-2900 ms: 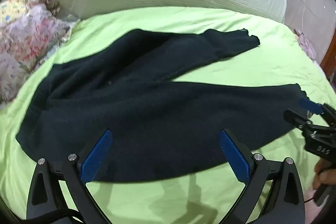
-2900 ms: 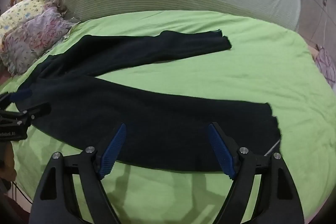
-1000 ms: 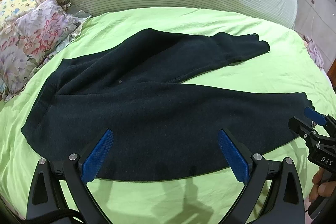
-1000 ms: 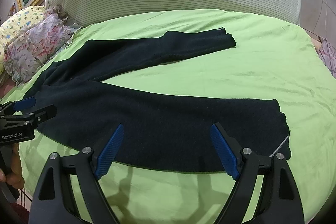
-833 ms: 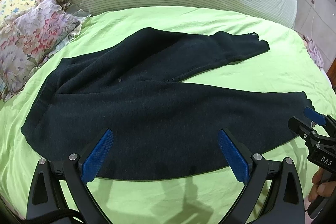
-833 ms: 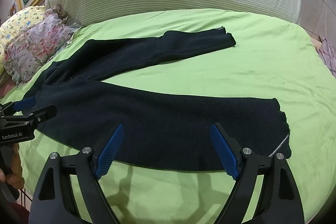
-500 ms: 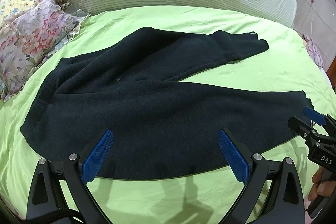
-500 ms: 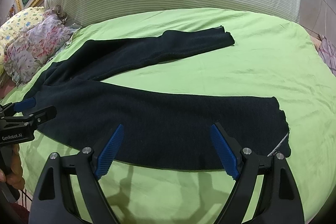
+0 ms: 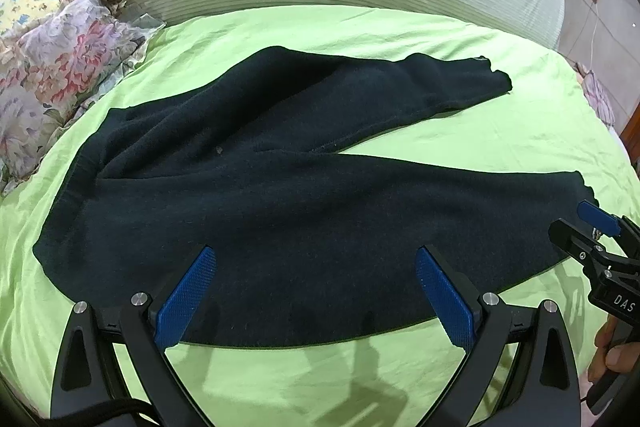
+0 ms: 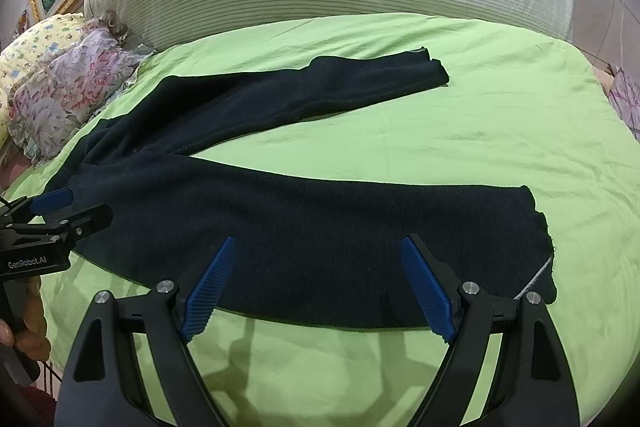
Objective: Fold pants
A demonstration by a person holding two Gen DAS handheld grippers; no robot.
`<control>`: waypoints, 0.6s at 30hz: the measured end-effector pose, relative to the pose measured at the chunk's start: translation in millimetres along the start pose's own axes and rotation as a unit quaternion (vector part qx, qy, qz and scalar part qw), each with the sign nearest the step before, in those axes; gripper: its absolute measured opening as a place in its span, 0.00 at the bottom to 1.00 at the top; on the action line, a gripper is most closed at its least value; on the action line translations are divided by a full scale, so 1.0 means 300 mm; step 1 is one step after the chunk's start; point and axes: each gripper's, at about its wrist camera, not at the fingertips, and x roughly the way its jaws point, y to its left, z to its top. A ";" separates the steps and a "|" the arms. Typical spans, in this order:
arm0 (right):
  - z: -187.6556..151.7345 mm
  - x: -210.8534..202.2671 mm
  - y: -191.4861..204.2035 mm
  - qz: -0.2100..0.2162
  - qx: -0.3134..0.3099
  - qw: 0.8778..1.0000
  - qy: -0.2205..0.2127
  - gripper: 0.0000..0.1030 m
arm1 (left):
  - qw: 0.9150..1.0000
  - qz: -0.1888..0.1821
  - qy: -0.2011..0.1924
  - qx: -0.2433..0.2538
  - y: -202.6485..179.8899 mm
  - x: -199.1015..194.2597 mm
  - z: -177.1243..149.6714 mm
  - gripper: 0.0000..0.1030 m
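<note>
I have both tools hovering over the near edge of the dark, fleecy pair of pants [image 9: 280,195], which lies spread flat on the lime-green bedsheet [image 10: 460,131], legs splayed in a V: waistband to the left, one leg running along the near edge to the right, the other angling off to the far right. No fold has been made yet, as far as I can judge.

My left gripper [image 9: 316,291] has its jaws spread wide and holds nothing; its blue pads frame the near hem below the seat. My right gripper [image 10: 320,287] is likewise fully spread and empty, poised above the near leg toward its cuff.

What worries me from here:
- The fabric looks thick and soft, so a pinch at the edge may catch only the top layer and leave the underside behind, giving a lopsided fold.
- A pad pushed too deep could snag the sheet along with the cloth and drag it up.
- The two legs sit well apart; if I lift the near leg unevenly, one tool leading the other, it will twist and land skewed over the far leg.
- The floral pillow [image 9: 56,67] sits just left of the waistband, so a wide swing left could brush it.
</note>
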 end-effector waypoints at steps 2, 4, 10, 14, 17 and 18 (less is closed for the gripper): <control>0.002 0.002 0.003 0.001 0.000 1.000 0.001 0.82 | 1.000 0.000 0.002 0.000 0.003 0.005 0.003 0.97; 0.008 0.006 0.006 0.003 0.000 1.000 0.002 0.82 | 1.000 -0.001 0.003 0.000 0.005 0.010 0.006 0.97; 0.022 0.017 -0.002 0.008 0.002 1.000 0.006 0.82 | 1.000 -0.003 0.007 0.002 0.002 0.021 0.013 0.97; 0.041 0.020 -0.014 0.005 0.012 1.000 0.004 0.82 | 1.000 -0.005 0.012 0.006 -0.004 0.027 0.023 0.97; 0.071 0.026 -0.028 0.006 0.016 1.000 0.003 0.82 | 1.000 -0.010 0.022 0.007 -0.004 0.037 0.039 0.97; 0.082 0.028 -0.037 0.005 0.020 1.000 0.002 0.82 | 1.000 -0.012 0.024 0.008 -0.001 0.039 0.047 0.97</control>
